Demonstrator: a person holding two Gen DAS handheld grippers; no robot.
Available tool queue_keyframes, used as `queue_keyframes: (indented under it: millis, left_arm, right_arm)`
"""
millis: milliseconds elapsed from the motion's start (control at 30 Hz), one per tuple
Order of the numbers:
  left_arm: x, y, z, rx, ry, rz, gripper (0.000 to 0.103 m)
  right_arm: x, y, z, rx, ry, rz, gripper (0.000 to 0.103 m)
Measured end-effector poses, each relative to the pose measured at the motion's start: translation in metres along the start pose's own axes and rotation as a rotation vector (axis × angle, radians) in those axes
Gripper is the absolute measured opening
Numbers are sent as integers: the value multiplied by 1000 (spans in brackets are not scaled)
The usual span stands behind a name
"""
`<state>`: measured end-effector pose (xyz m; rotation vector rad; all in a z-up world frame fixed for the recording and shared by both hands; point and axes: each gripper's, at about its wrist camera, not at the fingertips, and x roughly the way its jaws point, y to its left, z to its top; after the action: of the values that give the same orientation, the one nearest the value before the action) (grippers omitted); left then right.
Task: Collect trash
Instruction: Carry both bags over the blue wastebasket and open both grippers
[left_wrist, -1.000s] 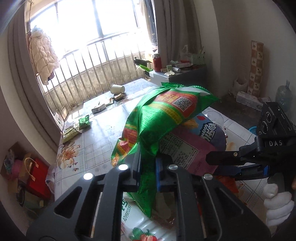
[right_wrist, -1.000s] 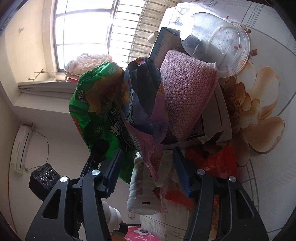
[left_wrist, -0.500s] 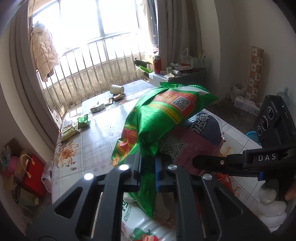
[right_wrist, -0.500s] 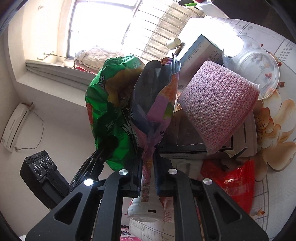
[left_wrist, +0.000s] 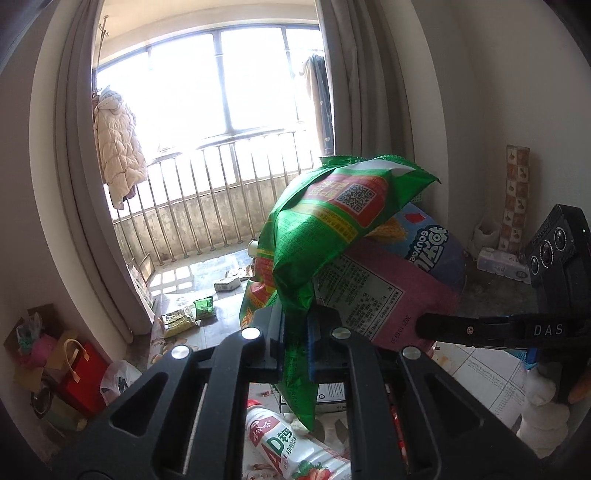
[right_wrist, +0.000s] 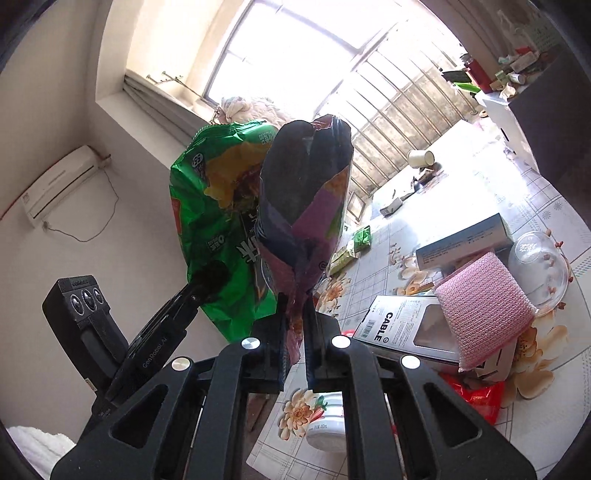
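Note:
My left gripper (left_wrist: 297, 332) is shut on a green snack bag (left_wrist: 332, 218), held up above the table. My right gripper (right_wrist: 295, 332) is shut on a purple-and-pink snack bag (right_wrist: 306, 206), also lifted. The purple bag (left_wrist: 388, 280) hangs just behind the green one in the left wrist view, and the right gripper's arm (left_wrist: 498, 330) reaches in from the right. In the right wrist view the green bag (right_wrist: 218, 221) hangs to the left, with the left gripper's body (right_wrist: 155, 339) below it.
On the flowered table (right_wrist: 424, 221) lie a white AD bottle (left_wrist: 291, 446), a CABLE box (right_wrist: 402, 325), a pink sponge (right_wrist: 484, 306), a clear bowl (right_wrist: 539, 269), a blue box (right_wrist: 465, 240), a red wrapper (right_wrist: 472, 395), small green packets (left_wrist: 203, 306) and a paper cup (right_wrist: 419, 158).
My right gripper closed on the purple bag and lifted it. Both grippers rose and tilted up, so the bags now hang well above the table.

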<state>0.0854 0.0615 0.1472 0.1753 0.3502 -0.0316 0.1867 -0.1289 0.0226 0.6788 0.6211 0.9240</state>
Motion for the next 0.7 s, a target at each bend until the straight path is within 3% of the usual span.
queue_keyframes:
  millis: [200, 400, 500, 600, 700]
  left_arm:
    - [-7, -47, 22, 15, -37, -125, 7]
    - [28, -136, 38, 6, 54, -398, 7]
    - [58, -194, 46, -14, 170, -577, 7]
    - [104, -262, 46, -41, 352, -767, 7]
    - [154, -335, 30, -56, 546, -888, 7]
  right_arm:
    - [-89, -15, -8, 28, -134, -102, 8]
    - [-203, -50, -23, 78, -311, -346, 8]
    - [-260, -76, -37, 138, -387, -492, 8]
    - [-309, -107, -52, 226, -452, -631, 8]
    - [-342, -147, -69, 342, -491, -728, 8]
